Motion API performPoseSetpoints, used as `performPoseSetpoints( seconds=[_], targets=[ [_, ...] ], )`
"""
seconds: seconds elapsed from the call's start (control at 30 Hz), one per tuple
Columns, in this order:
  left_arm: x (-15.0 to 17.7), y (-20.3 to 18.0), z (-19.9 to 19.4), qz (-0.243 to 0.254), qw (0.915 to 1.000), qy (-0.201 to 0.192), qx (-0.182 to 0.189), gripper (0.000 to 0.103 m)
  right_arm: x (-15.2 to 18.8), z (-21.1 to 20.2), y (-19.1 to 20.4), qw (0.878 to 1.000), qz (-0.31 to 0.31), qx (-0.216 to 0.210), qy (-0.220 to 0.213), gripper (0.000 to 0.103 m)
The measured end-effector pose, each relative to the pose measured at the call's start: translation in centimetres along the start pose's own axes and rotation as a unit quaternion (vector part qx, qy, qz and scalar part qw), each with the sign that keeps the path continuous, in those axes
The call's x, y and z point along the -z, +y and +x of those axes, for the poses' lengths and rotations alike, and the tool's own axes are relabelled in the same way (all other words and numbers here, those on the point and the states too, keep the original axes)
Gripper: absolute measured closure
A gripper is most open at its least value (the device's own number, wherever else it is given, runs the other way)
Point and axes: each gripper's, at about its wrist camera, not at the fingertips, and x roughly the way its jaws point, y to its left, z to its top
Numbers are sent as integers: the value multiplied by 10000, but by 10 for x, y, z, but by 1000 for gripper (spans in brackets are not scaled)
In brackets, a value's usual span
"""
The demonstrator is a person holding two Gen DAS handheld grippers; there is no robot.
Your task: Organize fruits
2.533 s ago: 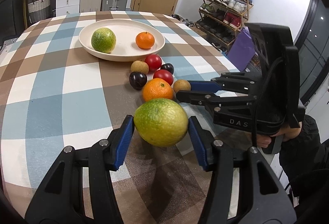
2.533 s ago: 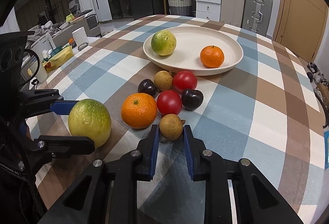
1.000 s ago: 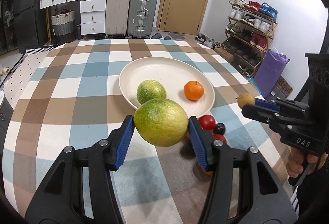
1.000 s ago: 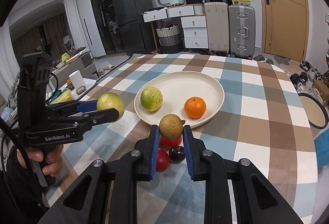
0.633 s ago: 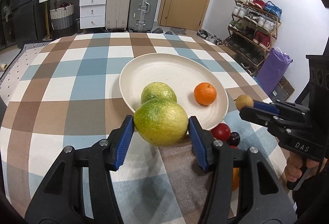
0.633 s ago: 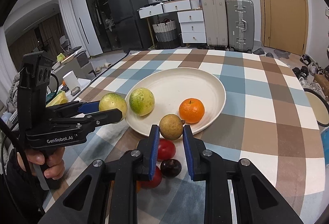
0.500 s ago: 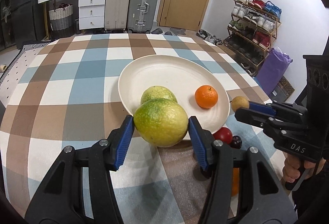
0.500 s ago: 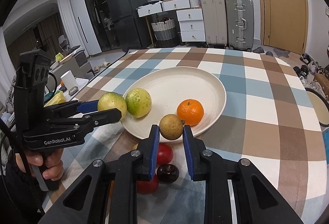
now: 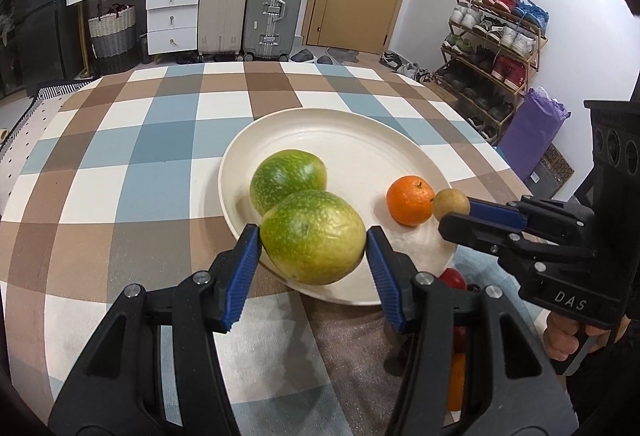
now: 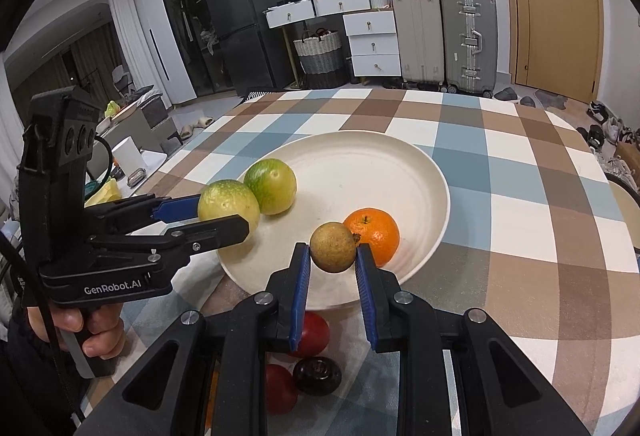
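Over the near rim of the cream plate (image 9: 344, 124), in the left wrist view, the left gripper (image 9: 312, 256) is clamped on a large green-yellow fruit (image 9: 313, 236), blue pads pressed to both its sides. A second green fruit (image 9: 288, 178) lies on the plate just beyond it, so close that touching cannot be ruled out. To the right, an orange (image 9: 410, 200) sits on the plate, and the right gripper (image 9: 460, 214) reaches in from the right with a small brown fruit (image 9: 451, 203) pinched at its tip, just beside the orange. The plate's far half is bare. A red fruit (image 9: 452, 278) shows on the checked tablecloth (image 9: 120, 196) below the near rim.

From the right wrist view, the right gripper (image 10: 333, 264) has its jaws closed on the small brown fruit (image 10: 333, 246), held above the plate's (image 10: 360, 164) near part, next to the orange (image 10: 372, 236). Left of it, the left gripper (image 10: 224, 214) holds its large fruit (image 10: 228, 204) against the other green one (image 10: 270, 186) at the plate's left edge. Two red fruits (image 10: 314, 332) and a dark plum (image 10: 317, 376) lie on the cloth (image 10: 520, 196) beneath the fingers.
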Motion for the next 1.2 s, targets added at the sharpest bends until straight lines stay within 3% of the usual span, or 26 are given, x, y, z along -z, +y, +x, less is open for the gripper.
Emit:
performPoseSetpoints(
  seconds=[0.7, 0.83, 0.9, 1.07, 1.2],
  targets=[
    [-4, -2, 15, 161, 9998, 11, -136, 51, -4, 18, -6, 9998, 14, 103, 192, 78],
    [-1, -5, 12, 211, 9997, -1, -144, 51, -2, 14, -4, 9999, 6, 88, 142, 60],
    [-2, -5, 7, 212, 9996, -88, -148, 50, -1, 10, -3, 9998, -43, 159, 93, 60],
    [-1, -3, -12, 171, 9990, -278, -291, 22, 3, -1, -2, 9997, -37, 229, 17, 48],
    [1, -3, -29, 181, 9983, -403, -374, 21, 7, -12, -3, 9996, -22, 286, 15, 32]
  ],
)
